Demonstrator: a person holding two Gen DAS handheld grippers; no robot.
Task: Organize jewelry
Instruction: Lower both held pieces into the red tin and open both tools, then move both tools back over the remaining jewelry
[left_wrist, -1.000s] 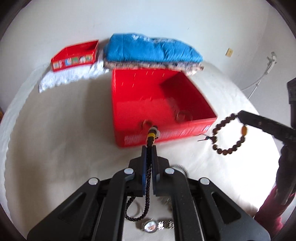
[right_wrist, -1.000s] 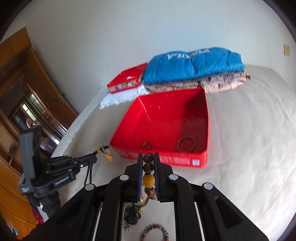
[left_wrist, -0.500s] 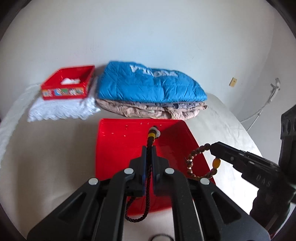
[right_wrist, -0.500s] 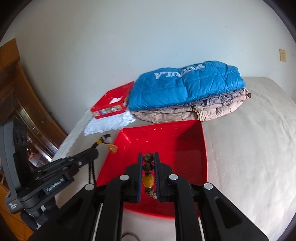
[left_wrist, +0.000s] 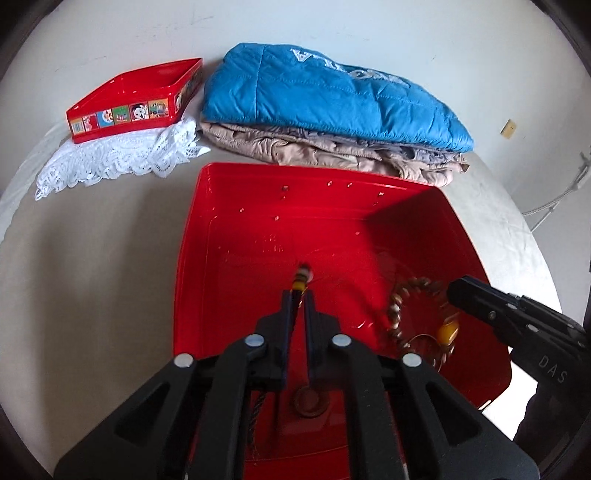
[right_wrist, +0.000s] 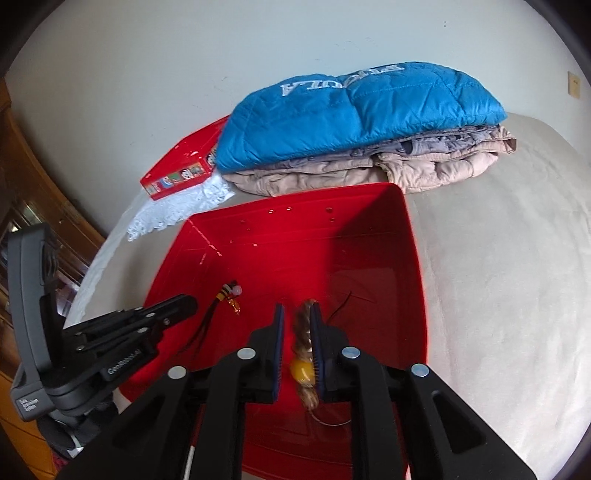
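Bracelet (right_wrist: 303, 354) and black cord (left_wrist: 295, 295) hang over red box (left_wrist: 229, 236).

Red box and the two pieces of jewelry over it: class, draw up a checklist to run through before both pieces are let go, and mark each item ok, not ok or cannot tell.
1. Left tongs over the red box: ok.
2. Right tongs over the box: ok.
3. Black cord necklace gripped by the left tongs: ok, cord runs between the fingers.
4. Wooden bead bracelet free of the right tongs: not ok, beads sit between the fingers, though the jaws have parted.
5. Landing spots free of the ring and bangle already in the box: cannot tell.
6. The two tongs apart from each other: ok.
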